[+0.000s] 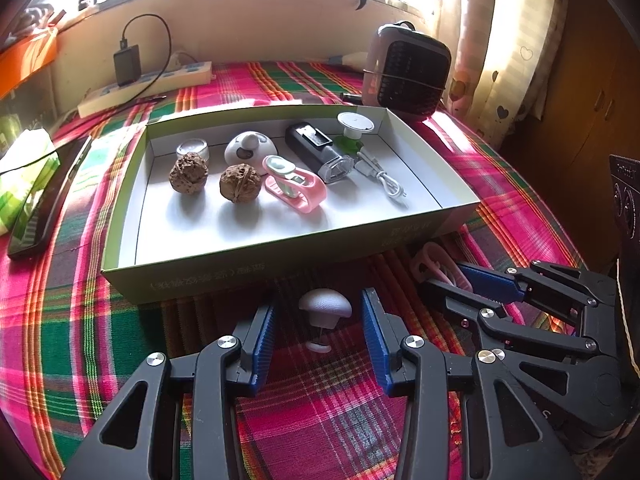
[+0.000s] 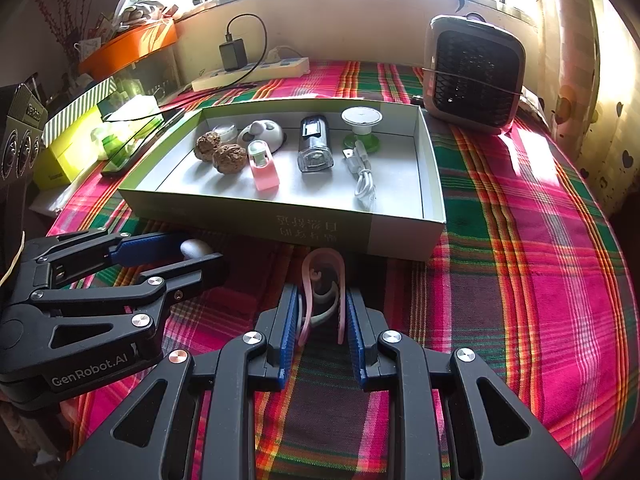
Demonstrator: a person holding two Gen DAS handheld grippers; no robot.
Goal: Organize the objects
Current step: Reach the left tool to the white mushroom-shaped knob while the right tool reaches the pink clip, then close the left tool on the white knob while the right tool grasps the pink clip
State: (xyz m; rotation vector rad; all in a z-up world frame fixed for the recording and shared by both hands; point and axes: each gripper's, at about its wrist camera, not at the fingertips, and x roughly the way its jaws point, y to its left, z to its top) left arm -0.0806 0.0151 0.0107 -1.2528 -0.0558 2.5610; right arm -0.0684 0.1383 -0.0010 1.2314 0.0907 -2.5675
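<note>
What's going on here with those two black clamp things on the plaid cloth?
A person is tidying small items into the shallow open cardboard box. The left tool is open around a white mushroom-shaped knob lying on the cloth, not gripping it. The right tool has closed on a pink looped plastic clip. Both items are outside the box.

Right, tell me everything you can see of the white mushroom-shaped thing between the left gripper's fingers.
The white mushroom-shaped piece has a domed, finely textured cap, a thin dark stem and a small white foot. It looks like plastic. It lies tilted on the plaid cloth, just in front of the box, between the left gripper's open fingers, which do not touch it.
</note>
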